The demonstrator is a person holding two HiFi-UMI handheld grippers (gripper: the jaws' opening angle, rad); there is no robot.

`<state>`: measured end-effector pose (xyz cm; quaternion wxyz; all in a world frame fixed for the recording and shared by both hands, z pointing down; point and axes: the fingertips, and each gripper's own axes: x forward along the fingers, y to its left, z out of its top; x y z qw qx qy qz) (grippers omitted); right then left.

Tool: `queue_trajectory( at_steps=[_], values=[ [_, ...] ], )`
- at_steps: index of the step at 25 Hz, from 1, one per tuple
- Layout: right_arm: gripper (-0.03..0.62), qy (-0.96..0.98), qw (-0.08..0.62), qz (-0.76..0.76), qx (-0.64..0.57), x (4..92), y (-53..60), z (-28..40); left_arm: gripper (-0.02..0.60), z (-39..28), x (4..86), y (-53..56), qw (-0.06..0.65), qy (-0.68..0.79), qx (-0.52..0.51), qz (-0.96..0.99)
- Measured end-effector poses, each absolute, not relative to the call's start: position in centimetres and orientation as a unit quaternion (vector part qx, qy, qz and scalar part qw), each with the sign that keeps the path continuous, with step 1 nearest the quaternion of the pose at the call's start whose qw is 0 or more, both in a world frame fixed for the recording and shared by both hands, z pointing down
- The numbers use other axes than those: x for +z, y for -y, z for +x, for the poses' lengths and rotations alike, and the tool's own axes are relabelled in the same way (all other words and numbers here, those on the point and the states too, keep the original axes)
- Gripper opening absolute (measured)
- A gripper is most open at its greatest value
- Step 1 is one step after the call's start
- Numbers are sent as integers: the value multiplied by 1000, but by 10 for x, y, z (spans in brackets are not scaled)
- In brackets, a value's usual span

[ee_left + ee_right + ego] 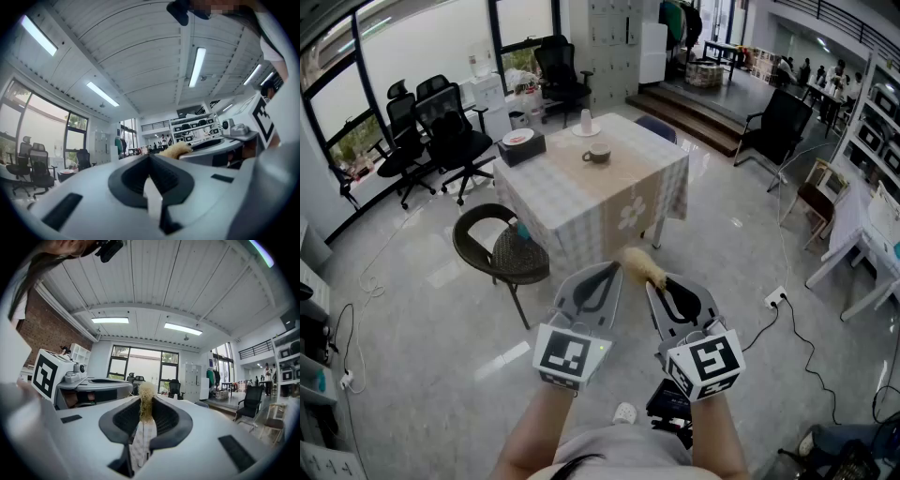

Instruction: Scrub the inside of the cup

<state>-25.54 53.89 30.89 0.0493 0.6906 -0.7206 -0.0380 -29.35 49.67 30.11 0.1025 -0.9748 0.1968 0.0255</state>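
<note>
A brown cup [597, 154] sits on a saucer on the cloth-covered table [581, 202], far ahead of both grippers. My right gripper [664, 284] is shut on a scrub brush [643, 267] whose pale fluffy head sticks out forward and to the left. In the right gripper view the brush [146, 404] stands upright between the closed jaws of that gripper [143, 420]. My left gripper [607, 274] is held beside it, shut and empty. In the left gripper view its jaws [151, 164] meet with nothing between them, and the brush head [176, 150] shows to the right.
A dark wicker chair [500, 247] stands at the table's near left corner. On the table are a black box [522, 147], a plate [517, 137] and a white vessel on a dish [586, 121]. Office chairs [441, 131] stand at the left. Cables [797, 342] lie on the floor.
</note>
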Motion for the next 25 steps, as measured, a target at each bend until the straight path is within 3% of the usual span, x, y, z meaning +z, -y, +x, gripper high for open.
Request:
queue_trajectory(
  at_steps=[25],
  values=[
    [67, 741, 27, 670, -11, 325, -477, -167, 11, -203, 312, -431, 107, -207, 14, -972]
  ],
)
